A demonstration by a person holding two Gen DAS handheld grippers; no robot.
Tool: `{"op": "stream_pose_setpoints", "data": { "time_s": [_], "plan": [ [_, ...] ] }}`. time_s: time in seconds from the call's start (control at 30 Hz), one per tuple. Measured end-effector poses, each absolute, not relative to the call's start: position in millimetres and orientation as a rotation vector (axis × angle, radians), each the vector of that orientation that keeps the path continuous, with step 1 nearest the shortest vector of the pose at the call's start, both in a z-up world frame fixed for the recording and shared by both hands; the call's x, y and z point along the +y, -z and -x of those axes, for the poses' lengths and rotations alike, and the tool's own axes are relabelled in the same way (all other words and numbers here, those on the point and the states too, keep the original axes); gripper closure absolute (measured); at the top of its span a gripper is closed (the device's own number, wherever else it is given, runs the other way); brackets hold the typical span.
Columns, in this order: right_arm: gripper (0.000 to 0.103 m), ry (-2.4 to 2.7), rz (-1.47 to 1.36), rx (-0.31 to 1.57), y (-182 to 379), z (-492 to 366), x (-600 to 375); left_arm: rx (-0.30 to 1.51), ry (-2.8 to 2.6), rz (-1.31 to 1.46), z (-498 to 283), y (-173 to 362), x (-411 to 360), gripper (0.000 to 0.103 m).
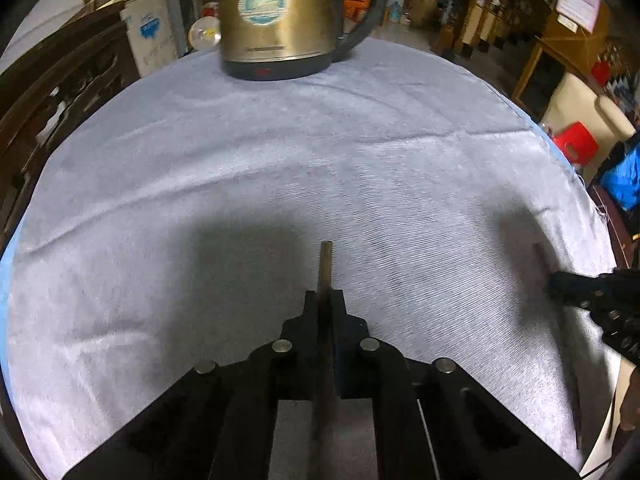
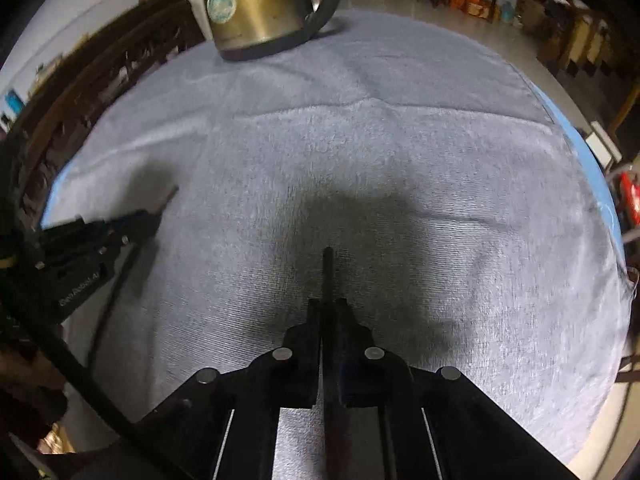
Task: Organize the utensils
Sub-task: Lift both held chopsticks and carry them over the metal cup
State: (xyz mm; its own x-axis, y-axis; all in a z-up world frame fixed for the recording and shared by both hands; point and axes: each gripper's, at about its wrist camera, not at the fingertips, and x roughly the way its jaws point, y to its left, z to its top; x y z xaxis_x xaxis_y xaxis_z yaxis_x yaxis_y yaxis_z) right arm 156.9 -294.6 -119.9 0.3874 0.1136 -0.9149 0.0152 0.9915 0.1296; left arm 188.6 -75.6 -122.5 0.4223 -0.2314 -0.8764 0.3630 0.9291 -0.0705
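My left gripper [image 1: 324, 294] is shut on a thin brown wooden stick-like utensil [image 1: 325, 264] that pokes forward between the fingers, above the grey cloth. My right gripper [image 2: 329, 302] is shut on a thin dark utensil handle [image 2: 328, 272] that also points forward over the cloth. In the right wrist view the left gripper [image 2: 154, 216] shows at the left edge with its stick tip sticking out. In the left wrist view the right gripper [image 1: 560, 280] shows at the right edge.
A brass-coloured electric kettle [image 1: 276, 20] with a black handle stands at the far edge of the round table covered by a grey towel [image 1: 320, 152]; the kettle also shows in the right wrist view [image 2: 252, 4]. Dark wooden furniture stands left, shelves and a red stool [image 1: 576, 144] right.
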Motion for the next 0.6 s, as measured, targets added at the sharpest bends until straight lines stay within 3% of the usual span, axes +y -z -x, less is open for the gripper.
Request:
{"op": "stream_pose_setpoints", "data": {
  "time_s": [0.37, 0.6],
  "plan": [
    [0.097, -0.038, -0.267, 0.962, 61.5, -107.0, -314.8, 0.989, 0.329, 0.094, -153.6, 88.7, 6.5, 0.098],
    [0.097, -0.029, -0.346, 0.922, 54.4, -76.9, -315.9, 0.92, 0.296, 0.142, -107.2, 61.7, 29.0, 0.098]
  ]
}}
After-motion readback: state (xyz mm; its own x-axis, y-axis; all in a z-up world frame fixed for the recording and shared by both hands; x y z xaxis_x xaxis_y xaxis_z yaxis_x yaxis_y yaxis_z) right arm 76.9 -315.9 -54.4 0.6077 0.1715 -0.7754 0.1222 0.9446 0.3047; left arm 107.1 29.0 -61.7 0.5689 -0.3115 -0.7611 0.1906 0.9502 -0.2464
